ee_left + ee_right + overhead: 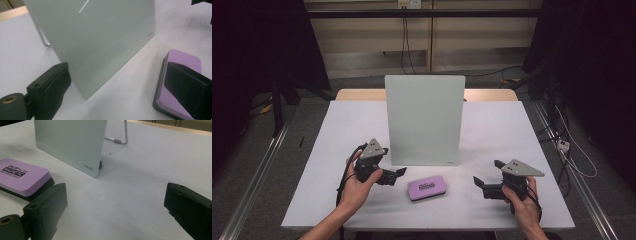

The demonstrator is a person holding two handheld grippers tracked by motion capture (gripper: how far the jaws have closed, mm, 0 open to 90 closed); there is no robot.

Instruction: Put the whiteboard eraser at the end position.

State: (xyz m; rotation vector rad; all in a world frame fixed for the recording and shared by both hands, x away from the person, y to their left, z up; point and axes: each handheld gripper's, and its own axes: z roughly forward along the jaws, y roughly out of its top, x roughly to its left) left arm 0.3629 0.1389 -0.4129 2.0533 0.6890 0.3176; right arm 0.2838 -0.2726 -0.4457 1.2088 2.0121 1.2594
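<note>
Two claws frame our work: our left claw [401, 171], jaws wide and empty, sits just left of the purple eraser [426, 188]; that eraser lies flat before the upright board [424, 120]; bare desk [492, 130] separates it from our right claw [477, 181], also wide.

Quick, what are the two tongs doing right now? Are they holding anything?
Left tongs: open, holding nothing; the purple eraser lies just beside them on the table.
Right tongs: open, empty, nothing between the pads.
</note>
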